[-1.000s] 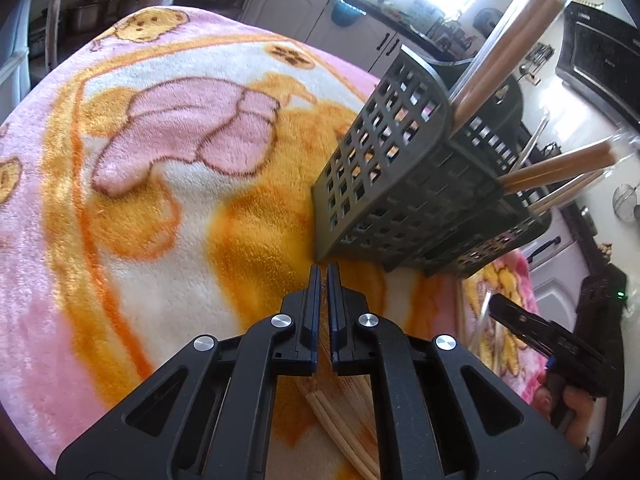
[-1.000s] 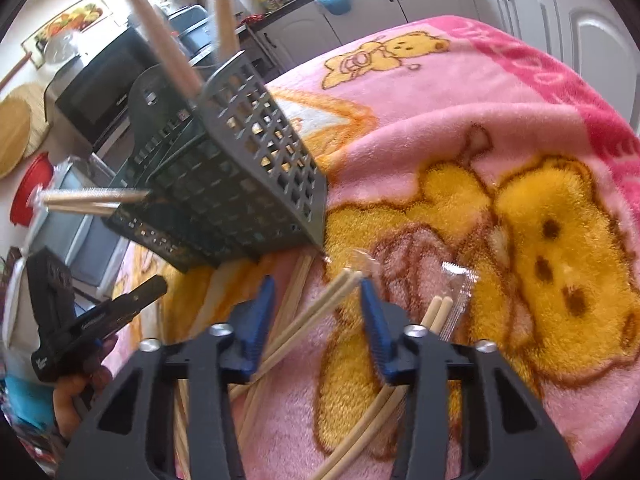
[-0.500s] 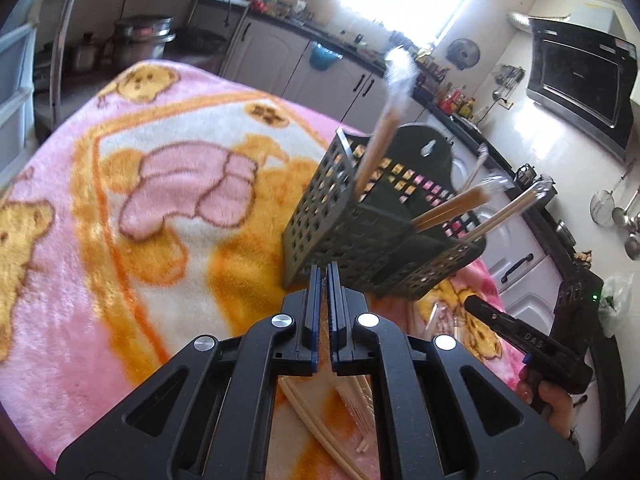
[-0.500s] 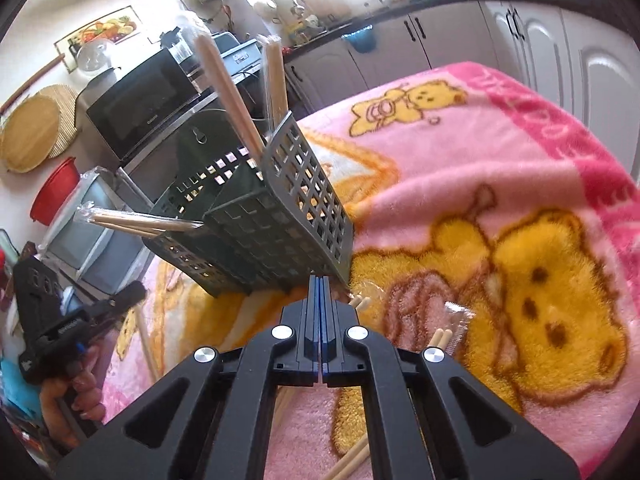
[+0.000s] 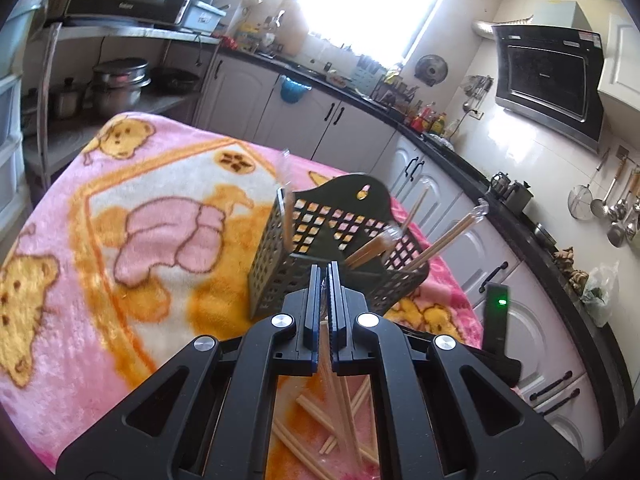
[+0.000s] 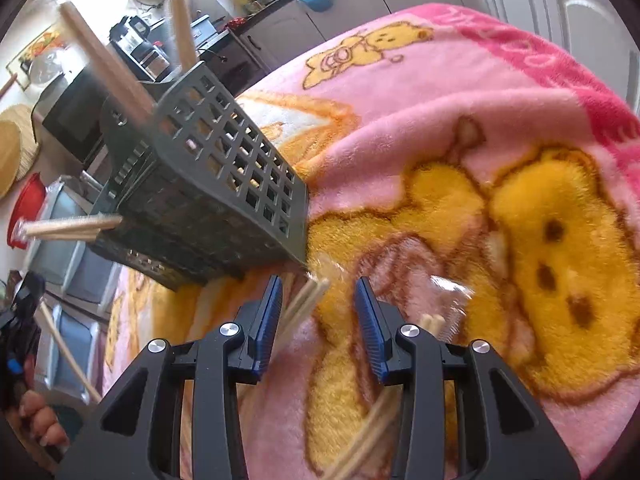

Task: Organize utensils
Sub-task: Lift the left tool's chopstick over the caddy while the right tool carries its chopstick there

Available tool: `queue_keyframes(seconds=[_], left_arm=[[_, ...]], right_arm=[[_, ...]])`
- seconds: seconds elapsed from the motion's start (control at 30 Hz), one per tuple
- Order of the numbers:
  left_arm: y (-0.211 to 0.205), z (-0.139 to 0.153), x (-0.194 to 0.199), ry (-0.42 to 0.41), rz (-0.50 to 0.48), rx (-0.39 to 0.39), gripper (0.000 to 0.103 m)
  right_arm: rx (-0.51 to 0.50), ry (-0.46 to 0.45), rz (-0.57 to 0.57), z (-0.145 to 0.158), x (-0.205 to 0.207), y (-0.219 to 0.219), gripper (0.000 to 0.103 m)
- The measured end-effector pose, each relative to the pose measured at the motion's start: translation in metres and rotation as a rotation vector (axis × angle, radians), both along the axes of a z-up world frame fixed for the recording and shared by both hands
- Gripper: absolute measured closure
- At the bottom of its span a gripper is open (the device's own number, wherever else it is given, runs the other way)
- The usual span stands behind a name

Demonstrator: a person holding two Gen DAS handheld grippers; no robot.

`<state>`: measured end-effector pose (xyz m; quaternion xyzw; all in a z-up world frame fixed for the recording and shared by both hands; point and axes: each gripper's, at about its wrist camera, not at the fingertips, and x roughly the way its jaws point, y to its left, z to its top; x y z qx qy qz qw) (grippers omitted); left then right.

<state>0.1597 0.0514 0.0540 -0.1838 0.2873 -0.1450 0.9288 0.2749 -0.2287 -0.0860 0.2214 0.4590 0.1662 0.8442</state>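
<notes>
A dark grey perforated utensil basket [image 5: 340,248] stands on a pink teddy-bear blanket [image 5: 140,216], with wrapped chopstick pairs [image 5: 448,236] sticking out of it. My left gripper [image 5: 324,276] is shut on a wrapped chopstick pair [image 5: 326,354] and is raised in front of the basket. The basket also shows in the right wrist view [image 6: 208,184]. My right gripper [image 6: 318,292] is open, low over the blanket, with a chopstick pair [image 6: 302,304] lying between its fingers. More loose chopsticks [image 5: 320,420] lie on the blanket below the left gripper.
Another wrapped pair [image 6: 436,316] lies right of the right gripper. The other gripper [image 5: 496,316] shows at the right in the left wrist view. Kitchen cabinets [image 5: 360,128] and a counter run behind the table. The blanket's edge [image 6: 560,40] falls off at the right.
My left gripper has lifted away, staying shut on its chopsticks, so the basket looks smaller. My right gripper, open a second ago, shut half a second ago and has opened low over the chopsticks.
</notes>
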Motion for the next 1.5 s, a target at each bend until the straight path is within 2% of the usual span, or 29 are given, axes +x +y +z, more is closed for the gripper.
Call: queue_keyframes(seconds=[0.03,0.07,0.17,0.73,0.9,1.17,1.5], left_arm=[[-0.001,0.002,-0.001,-0.005,-0.003,0.002,0.102],[-0.003,0.005,-0.002,-0.011,-0.006,0.006,0.102],[-0.007,0.01,-0.003,-0.024,-0.014,0.01,0.102],[-0.029,0.044,-0.016,-0.118,-0.08,0.004,0.102],[-0.037,0.054,-0.017,-0.14,-0.102,0.0,0.102],[-0.05,0.067,-0.017,-0.176,-0.139,0.01,0.102],[-0.075,0.081,-0.015,-0.209,-0.202,0.013,0.102]], right_arm=[[0.0,0.001,0.001,-0.001,0.002,0.001,0.072],[-0.002,0.0,-0.001,-0.001,0.005,0.001,0.084],[0.014,-0.02,0.014,0.001,0.005,0.001,0.094],[0.098,-0.37,0.1,0.11,-0.063,-0.004,0.097],[0.078,-0.459,0.107,0.138,-0.079,-0.006,0.097],[0.008,-0.574,0.095,0.166,-0.1,-0.008,0.097],[-0.035,-0.654,0.063,0.185,-0.12,-0.02,0.097]])
